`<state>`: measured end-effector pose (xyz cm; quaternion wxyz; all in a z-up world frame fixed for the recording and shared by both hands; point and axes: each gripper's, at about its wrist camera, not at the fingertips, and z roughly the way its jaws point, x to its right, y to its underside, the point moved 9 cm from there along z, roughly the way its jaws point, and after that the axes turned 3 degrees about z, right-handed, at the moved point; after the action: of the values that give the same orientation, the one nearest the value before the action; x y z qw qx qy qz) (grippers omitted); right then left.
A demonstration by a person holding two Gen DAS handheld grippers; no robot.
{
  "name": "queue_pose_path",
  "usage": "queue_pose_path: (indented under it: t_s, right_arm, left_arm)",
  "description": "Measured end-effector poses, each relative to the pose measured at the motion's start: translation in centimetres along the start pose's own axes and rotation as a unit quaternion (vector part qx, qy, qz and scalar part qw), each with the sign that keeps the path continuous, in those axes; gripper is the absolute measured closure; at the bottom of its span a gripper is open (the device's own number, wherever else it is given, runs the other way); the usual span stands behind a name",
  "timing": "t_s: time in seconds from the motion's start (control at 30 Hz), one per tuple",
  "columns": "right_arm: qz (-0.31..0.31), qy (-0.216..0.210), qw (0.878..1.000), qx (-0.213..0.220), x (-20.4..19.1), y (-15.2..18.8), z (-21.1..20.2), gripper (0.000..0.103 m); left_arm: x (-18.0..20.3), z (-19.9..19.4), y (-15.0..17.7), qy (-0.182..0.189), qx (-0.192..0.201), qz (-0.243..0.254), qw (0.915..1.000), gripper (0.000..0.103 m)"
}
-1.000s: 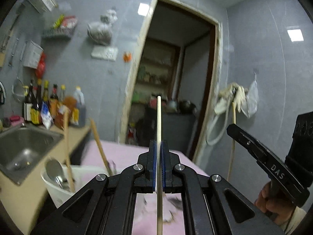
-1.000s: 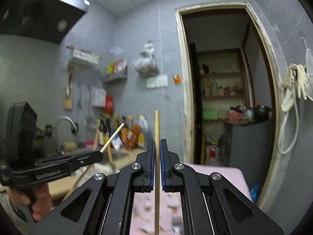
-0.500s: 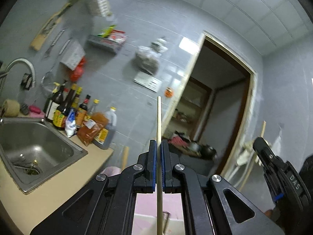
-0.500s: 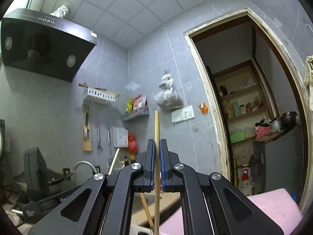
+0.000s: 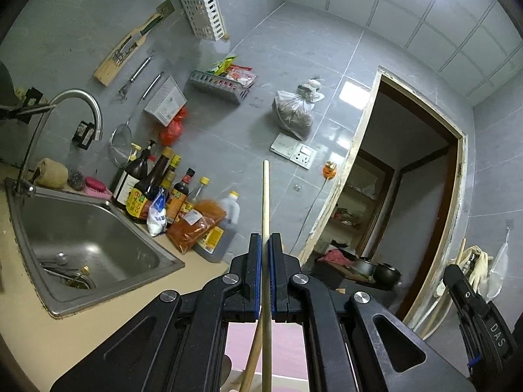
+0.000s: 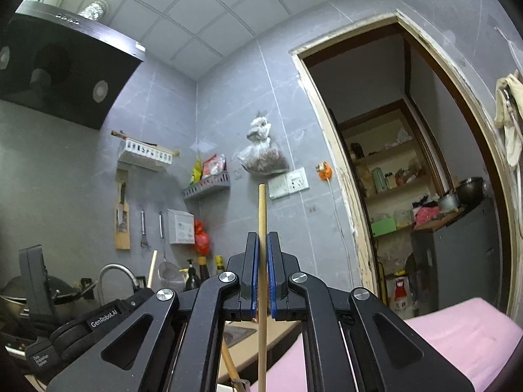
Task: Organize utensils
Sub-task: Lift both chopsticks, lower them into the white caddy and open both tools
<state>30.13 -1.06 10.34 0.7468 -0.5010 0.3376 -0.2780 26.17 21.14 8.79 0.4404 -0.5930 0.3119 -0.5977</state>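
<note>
Two chopsticks are up in the air, one per gripper! The pale chopstick is pinched tight between the blue pads of the left gripper, jaws squeezed right down onto it, its tip poking up in front of the grey tiled wall, above and to the right of the sink. The darker wooden chopstick stands just as upright in the right gripper, clamped hard with barely a sliver of gap, and it sits further right of the sink again, toward the doorway. In the left wrist view, a second wooden stick leans under the left gripper, over the pink surface that lies to the right of the sink. Right beside the sink, along its far edge, a crowd of sauce bottles lines the counter, and the curved tap arches over the basin. High above the sink hangs a white rack.
</note>
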Motion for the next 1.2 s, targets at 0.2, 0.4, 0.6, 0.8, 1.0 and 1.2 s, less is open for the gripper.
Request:
queue_pose_path:
  t_s: [0.2, 0.4, 0.6, 0.8, 1.0, 1.2]
  right_arm:
    - [-0.001, 0.001, 1.0, -0.009, 0.3, 0.7, 0.3, 0.1]
    - [-0.008, -0.002, 0.999, -0.032, 0.3, 2.3, 0.6, 0.1]
    - [-0.017, -0.003, 0.998, -0.06, 0.1, 3.9, 0.8, 0.1]
    - [-0.022, -0.011, 0.997, -0.078, -0.2, 5.0, 1.0, 0.1]
    - [-0.024, -0.017, 0.996, -0.089, -0.4, 5.6, 1.0, 0.099]
    - [-0.021, -0.015, 0.996, -0.089, -0.3, 5.5, 1.0, 0.094]
  left_arm:
    - [0.2, 0.0, 0.8, -0.016, 0.006, 0.013, 0.9998, 0.101]
    - [1.2, -0.2, 2.2, -0.022, 0.01, 0.05, 0.9985, 0.101]
    - [2.1, -0.7, 3.6, -0.02, 0.004, 0.088, 0.9959, 0.101]
    - [2.5, -0.8, 4.7, -0.013, -0.014, 0.102, 0.9946, 0.101]
    - [2.8, -0.7, 5.7, 0.0, -0.042, 0.106, 0.9935, 0.1]
    - [2.6, -1.2, 6.3, 0.001, -0.06, 0.103, 0.9928, 0.099]
